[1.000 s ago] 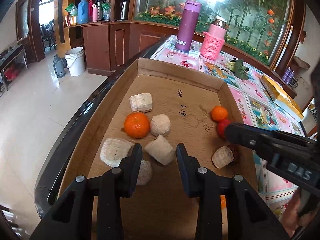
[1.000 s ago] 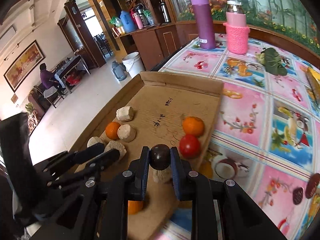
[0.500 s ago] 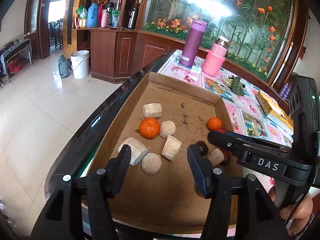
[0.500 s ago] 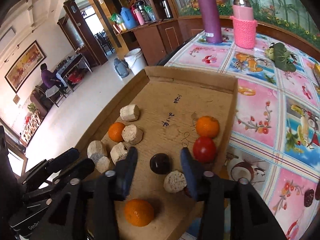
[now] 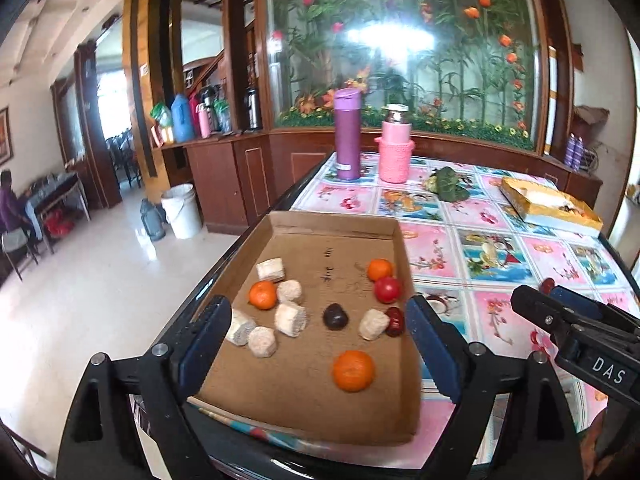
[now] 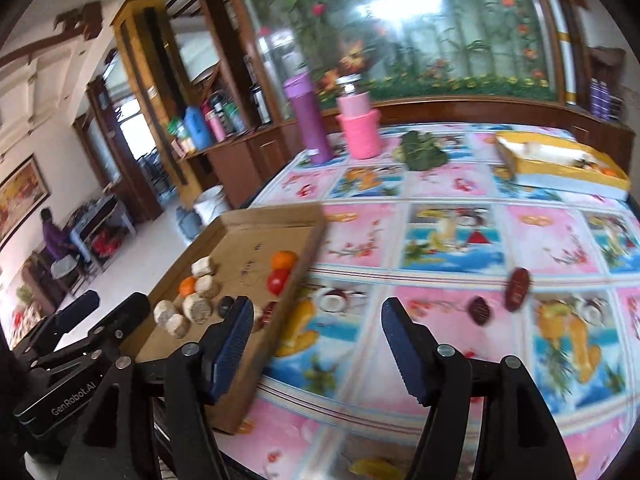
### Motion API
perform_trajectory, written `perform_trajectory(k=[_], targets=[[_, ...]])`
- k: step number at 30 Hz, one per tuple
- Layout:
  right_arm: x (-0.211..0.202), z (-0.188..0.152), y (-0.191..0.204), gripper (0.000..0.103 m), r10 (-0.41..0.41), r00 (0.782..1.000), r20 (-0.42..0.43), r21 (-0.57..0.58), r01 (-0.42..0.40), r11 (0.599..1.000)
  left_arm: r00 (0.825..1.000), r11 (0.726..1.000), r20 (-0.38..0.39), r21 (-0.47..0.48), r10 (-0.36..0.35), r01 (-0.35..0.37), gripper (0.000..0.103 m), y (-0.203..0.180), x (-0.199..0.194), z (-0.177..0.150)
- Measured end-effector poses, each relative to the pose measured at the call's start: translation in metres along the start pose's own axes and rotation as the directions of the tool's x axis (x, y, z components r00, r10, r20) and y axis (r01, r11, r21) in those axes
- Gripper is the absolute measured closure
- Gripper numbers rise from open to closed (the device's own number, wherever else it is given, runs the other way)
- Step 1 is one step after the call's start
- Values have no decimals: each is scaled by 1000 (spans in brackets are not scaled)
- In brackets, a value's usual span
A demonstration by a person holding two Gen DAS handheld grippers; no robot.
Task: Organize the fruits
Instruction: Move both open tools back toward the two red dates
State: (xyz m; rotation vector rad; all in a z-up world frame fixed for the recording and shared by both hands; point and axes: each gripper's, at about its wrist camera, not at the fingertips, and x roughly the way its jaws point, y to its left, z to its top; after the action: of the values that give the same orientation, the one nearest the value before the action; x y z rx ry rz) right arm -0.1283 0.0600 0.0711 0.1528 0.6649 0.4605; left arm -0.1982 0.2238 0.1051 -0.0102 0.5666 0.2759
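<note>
A shallow cardboard tray [image 5: 304,408] [image 6: 240,236] holds three oranges, the nearest one [image 5: 353,370] by itself, a red tomato [image 5: 387,289], a dark plum [image 5: 335,316] [image 6: 226,305], a red date [image 5: 395,321] and several pale corn-cob pieces [image 5: 291,319]. My left gripper [image 5: 316,344] is open and empty, raised over the tray's near end. My right gripper [image 6: 318,340] is open and empty over the tablecloth, right of the tray. Two dark red dates [image 6: 517,283] [image 6: 479,309] lie on the cloth ahead of it.
The table has a colourful fruit-print cloth [image 6: 460,240]. At the far end stand a purple flask [image 5: 347,134] and a pink jar [image 5: 396,148], with a green bundle [image 5: 446,182] and a yellow box [image 5: 548,206] to the right. The table's left edge drops to the floor.
My right gripper opened, left the dark plum in the tray and swung right over the cloth. My left gripper opened wider and pulled back and up from the tray.
</note>
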Motion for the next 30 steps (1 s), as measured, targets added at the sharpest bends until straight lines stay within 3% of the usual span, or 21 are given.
perform_trajectory(k=[8,16,30], targets=[[-23,-18,-24,30,-38,999,22,37,37,999,1000,994,7,110,5,-6,15,-39,-12,-4],[-34,-25,-38,27,-40,999,37,59,38,998,1000,990,-7,142,1,0,15,-55,-13,-8],[-21,-33,-50,27,-43,999,-8,97,43,994,998,989,-67,145,-20,30,15,-58,2,-16]])
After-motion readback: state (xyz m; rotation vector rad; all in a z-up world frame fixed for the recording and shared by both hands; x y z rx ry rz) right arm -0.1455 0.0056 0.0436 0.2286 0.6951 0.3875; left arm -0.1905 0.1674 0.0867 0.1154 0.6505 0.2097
